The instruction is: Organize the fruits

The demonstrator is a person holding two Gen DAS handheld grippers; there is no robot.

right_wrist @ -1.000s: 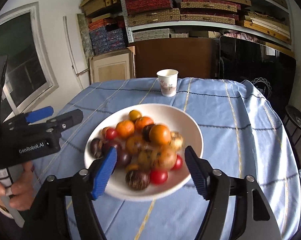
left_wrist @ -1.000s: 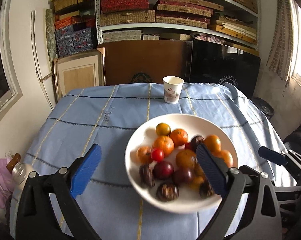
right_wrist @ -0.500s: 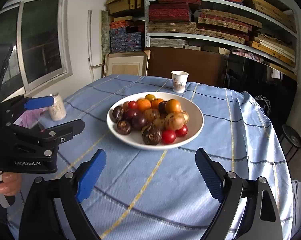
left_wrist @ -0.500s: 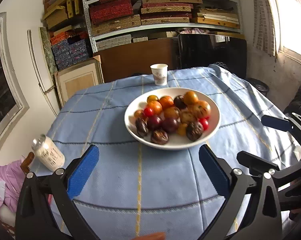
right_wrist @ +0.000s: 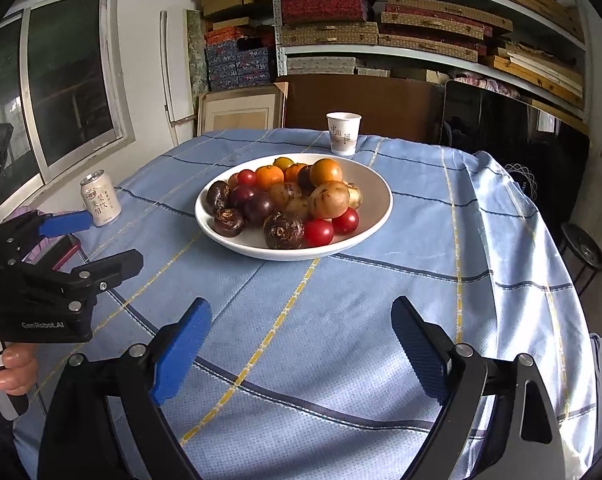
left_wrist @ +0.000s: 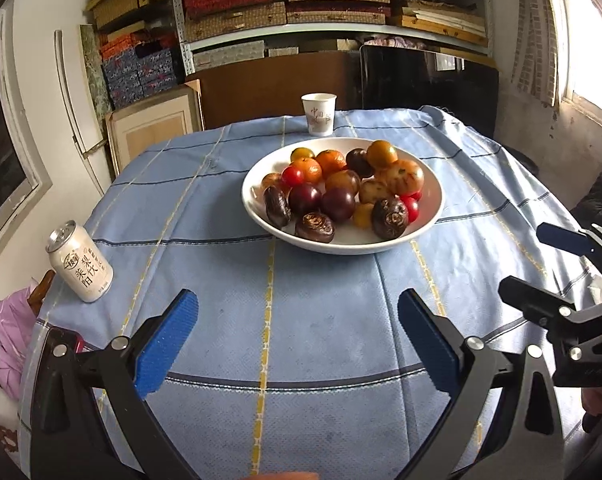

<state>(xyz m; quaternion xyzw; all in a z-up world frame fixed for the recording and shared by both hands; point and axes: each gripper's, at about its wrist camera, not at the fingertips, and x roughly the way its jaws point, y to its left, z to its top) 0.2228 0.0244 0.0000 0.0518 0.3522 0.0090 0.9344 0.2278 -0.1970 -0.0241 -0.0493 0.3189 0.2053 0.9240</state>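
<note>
A white bowl (left_wrist: 431, 184) (right_wrist: 379, 194) sits mid-table on the blue checked cloth. It is heaped with small oranges (left_wrist: 331, 160), red cherry tomatoes (right_wrist: 319, 232), dark purple fruits (left_wrist: 305, 198) and brown wrinkled ones (right_wrist: 283, 230). My left gripper (left_wrist: 297, 308) hovers open over bare cloth, well short of the bowl, with nothing between its blue pads. My right gripper (right_wrist: 301, 312) is likewise open and empty, back from the bowl. Each gripper shows in the other's view: the right gripper (left_wrist: 541, 260) at the right edge, the left gripper (right_wrist: 101, 240) at the left edge, held by a hand.
A white drink can (left_wrist: 79, 262) (right_wrist: 100, 199) stands near the table's left edge. A paper cup (left_wrist: 319, 114) (right_wrist: 343, 133) stands behind the bowl. Shelves of boxes fill the back wall. A dark stool (right_wrist: 583, 252) is beside the table's right side.
Both grippers have drawn back from over the bowl toward the near side of the table. The right jaws have spread wider. The can has come into view.
</note>
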